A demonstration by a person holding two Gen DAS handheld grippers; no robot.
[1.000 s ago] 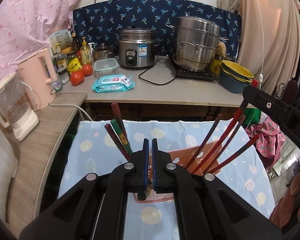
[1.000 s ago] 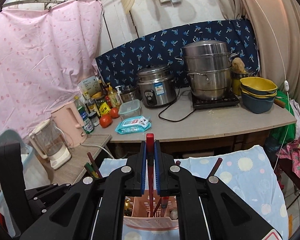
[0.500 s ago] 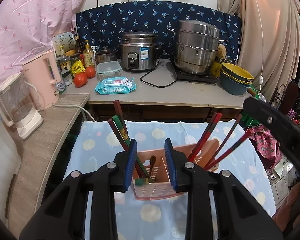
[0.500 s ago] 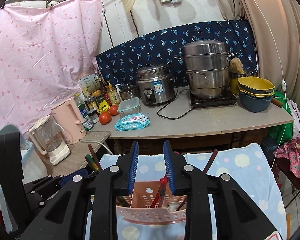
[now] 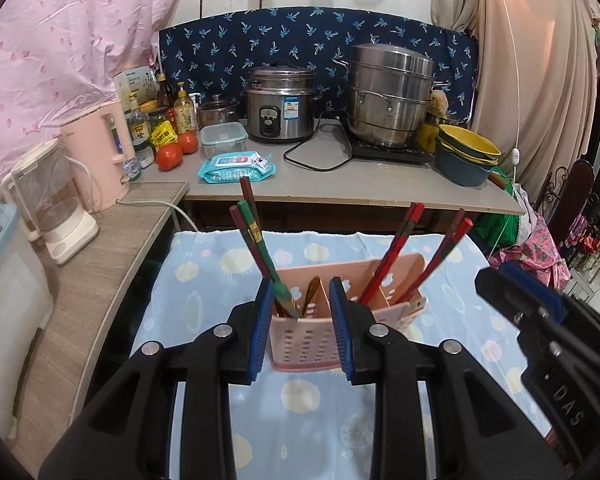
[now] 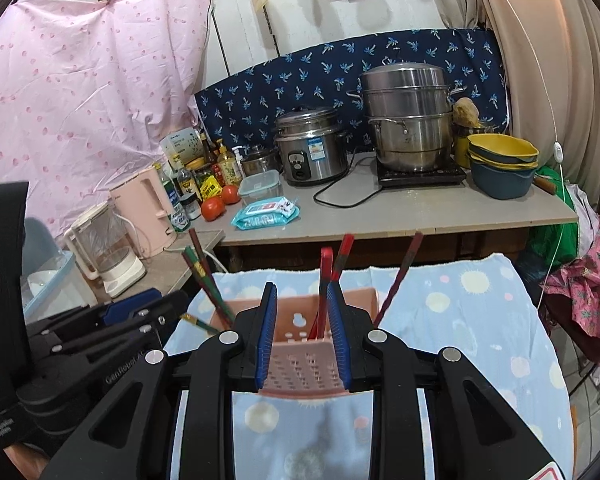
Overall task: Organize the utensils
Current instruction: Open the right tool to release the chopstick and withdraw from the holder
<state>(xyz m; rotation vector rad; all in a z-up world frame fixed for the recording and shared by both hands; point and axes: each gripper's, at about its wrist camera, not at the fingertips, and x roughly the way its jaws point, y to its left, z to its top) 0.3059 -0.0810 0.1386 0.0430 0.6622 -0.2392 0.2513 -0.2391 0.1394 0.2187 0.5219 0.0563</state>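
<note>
A pink slotted utensil holder [image 5: 306, 344] stands on a blue cloth with pale dots [image 5: 300, 408]; it also shows in the right wrist view [image 6: 304, 356]. Dark red and green chopsticks [image 5: 256, 248] lean out of its left compartment. Red chopsticks [image 5: 396, 252] lean out of its right side, and also show in the right wrist view [image 6: 326, 280]. A brown utensil [image 5: 311, 294] stands in the middle. My left gripper [image 5: 301, 304] is open and empty just before the holder. My right gripper [image 6: 302, 312] is open and empty, its jaws either side of the holder.
A grey counter [image 5: 380, 184] behind the cloth carries a rice cooker [image 5: 281, 106], a steel steamer pot [image 5: 390, 96], stacked bowls [image 5: 466, 156], tomatoes, bottles and a wipes pack [image 5: 236, 166]. A pink kettle [image 5: 100, 156] and a blender [image 5: 52, 208] stand on a wooden shelf at left.
Both grippers opened and pulled back from the holder. The right gripper let go of a red chopstick, which now stands in the holder. The left gripper let go of the utensil it held.
</note>
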